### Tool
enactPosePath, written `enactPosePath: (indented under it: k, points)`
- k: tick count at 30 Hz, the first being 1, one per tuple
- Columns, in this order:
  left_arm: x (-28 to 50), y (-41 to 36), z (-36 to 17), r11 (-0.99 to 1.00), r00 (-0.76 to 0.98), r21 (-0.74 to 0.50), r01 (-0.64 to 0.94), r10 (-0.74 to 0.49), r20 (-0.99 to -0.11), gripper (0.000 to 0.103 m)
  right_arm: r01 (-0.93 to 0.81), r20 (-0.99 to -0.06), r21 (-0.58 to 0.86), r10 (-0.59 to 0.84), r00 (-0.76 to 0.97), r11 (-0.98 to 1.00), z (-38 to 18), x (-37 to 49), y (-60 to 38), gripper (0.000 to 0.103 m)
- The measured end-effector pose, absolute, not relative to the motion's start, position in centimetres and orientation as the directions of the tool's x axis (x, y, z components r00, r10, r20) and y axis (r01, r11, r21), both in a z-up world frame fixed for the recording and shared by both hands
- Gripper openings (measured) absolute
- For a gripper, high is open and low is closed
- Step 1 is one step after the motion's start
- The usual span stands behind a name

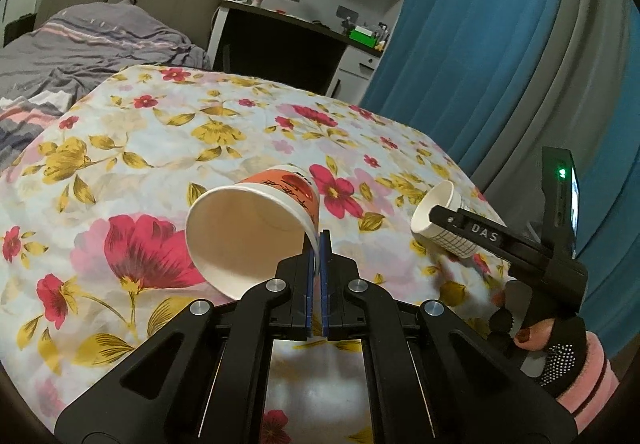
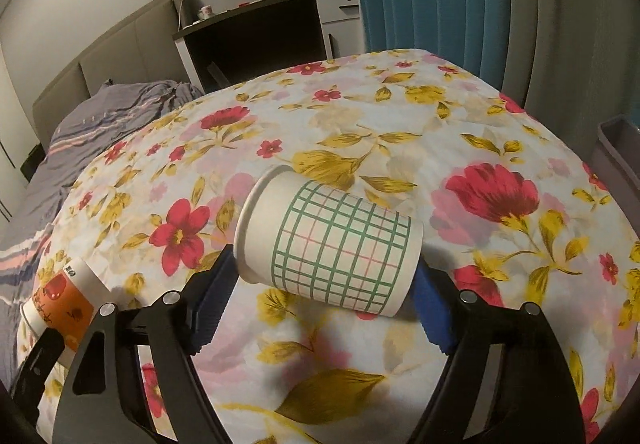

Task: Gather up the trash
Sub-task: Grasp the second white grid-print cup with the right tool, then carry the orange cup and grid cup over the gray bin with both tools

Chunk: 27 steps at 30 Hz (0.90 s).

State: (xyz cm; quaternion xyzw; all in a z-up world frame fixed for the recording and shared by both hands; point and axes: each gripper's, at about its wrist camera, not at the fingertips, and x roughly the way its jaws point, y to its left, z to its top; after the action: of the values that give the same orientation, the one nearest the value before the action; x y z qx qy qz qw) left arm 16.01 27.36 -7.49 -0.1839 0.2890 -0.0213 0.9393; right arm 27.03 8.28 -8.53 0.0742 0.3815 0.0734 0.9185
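Left tool [image 1: 320, 244] was clenched on the rim wall of the orange paper cup [image 1: 256, 228], tipping it off the floral bedspread [image 1: 160, 131] for lifting. Right tool [image 2: 320, 284] straddled the grid-pattern paper cup [image 2: 332, 248] lying sideways, blue pads [image 2: 210, 304] at rim and base, grip unconfirmed.

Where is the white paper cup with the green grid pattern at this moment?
In the right wrist view, the white paper cup with the green grid pattern lies sideways on the floral cloth, between the right gripper's blue fingers.
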Motion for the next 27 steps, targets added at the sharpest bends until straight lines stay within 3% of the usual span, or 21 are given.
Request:
enactPosePath:
  k: [11, 27]
  points:
    - [15.8, 25.4, -6.5, 0.957, 0.831, -0.283, -0.058, -0.111, -0.546, 0.002, -0.147, -0.639, 0.160, 0.216, 0.738, 0.976, -6.5, 23.5, 5.6, 0.078]
    - [12.8, 16.3, -0.8, 0.974, 0.867, -0.210, 0.082, -0.173, -0.467, 0.002, -0.202, -0.543, 0.184, 0.271, 0.795, 0.962, -1.8, 16.7, -1.2, 0.078]
